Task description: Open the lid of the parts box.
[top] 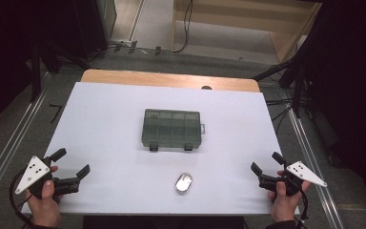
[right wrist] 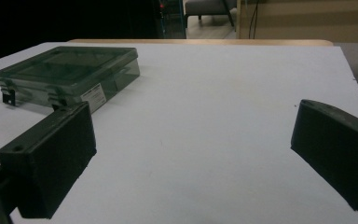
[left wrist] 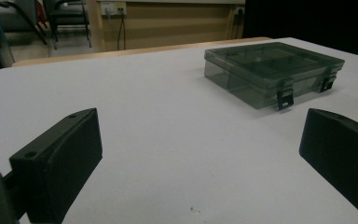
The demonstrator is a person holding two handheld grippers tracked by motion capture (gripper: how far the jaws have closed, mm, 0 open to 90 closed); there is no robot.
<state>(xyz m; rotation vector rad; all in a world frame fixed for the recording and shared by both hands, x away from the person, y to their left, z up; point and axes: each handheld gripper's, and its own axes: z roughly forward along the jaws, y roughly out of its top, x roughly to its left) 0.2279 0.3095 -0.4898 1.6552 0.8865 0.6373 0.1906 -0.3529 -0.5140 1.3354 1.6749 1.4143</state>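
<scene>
Both the left hand-held gripper (top: 71, 162) and right hand-held gripper (top: 267, 162) are resting spread and empty at the surface's (top: 105, 124) near corners, seemingly readying to approach; the latched box (top: 171, 128) is sitting at centre, a small tin (top: 184, 183) at its six o'clock.

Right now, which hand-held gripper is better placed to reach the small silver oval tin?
Roughly even; slight edge to the left hand-held gripper: its open jaws sit a little nearer the small silver oval tin than the right hand-held gripper.
</scene>
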